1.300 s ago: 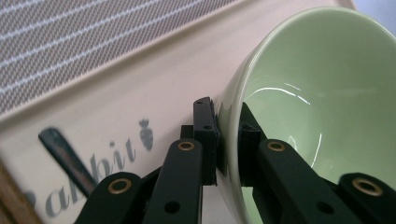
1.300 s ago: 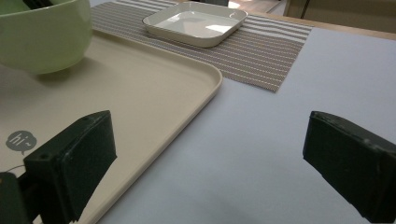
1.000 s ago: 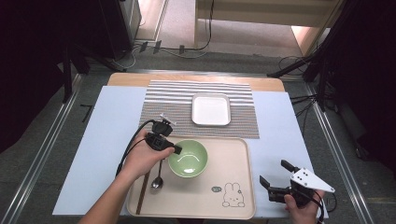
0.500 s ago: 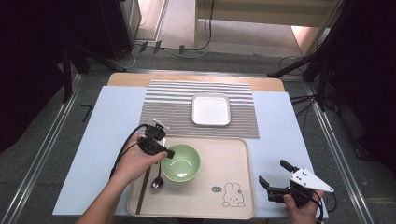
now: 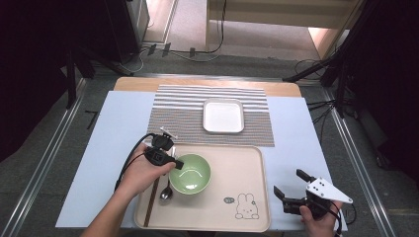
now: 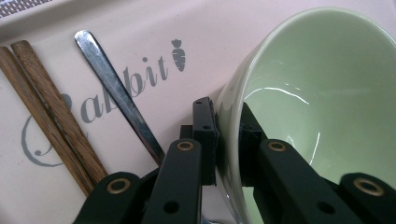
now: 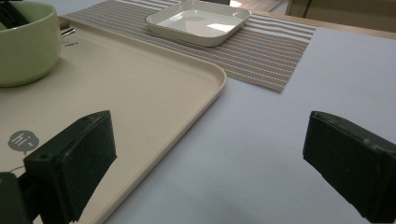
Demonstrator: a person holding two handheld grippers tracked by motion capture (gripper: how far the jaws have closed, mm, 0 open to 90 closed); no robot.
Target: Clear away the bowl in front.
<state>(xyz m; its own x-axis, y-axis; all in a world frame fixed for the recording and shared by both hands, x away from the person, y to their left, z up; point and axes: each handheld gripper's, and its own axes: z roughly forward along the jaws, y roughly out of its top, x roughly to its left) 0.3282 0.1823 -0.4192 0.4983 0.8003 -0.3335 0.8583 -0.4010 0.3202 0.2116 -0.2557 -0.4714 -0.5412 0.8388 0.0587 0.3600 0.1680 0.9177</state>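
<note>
Green bowl (image 5: 190,173): on the tray's (image 5: 247,163) left half, its left rim pinched by the left gripper (image 5: 174,163); one jaw inside the wall, one outside.
Chopsticks (image 5: 150,200): at the tray's left edge, left of the bowl.
Spoon (image 5: 166,191): between chopsticks and bowl, its handle under the gripper.
White dish (image 5: 223,115): on the striped mat (image 5: 173,111), beyond the tray.
Right gripper (image 5: 292,186): just off the tray's right front corner, jaws wide apart, holding nothing.
</note>
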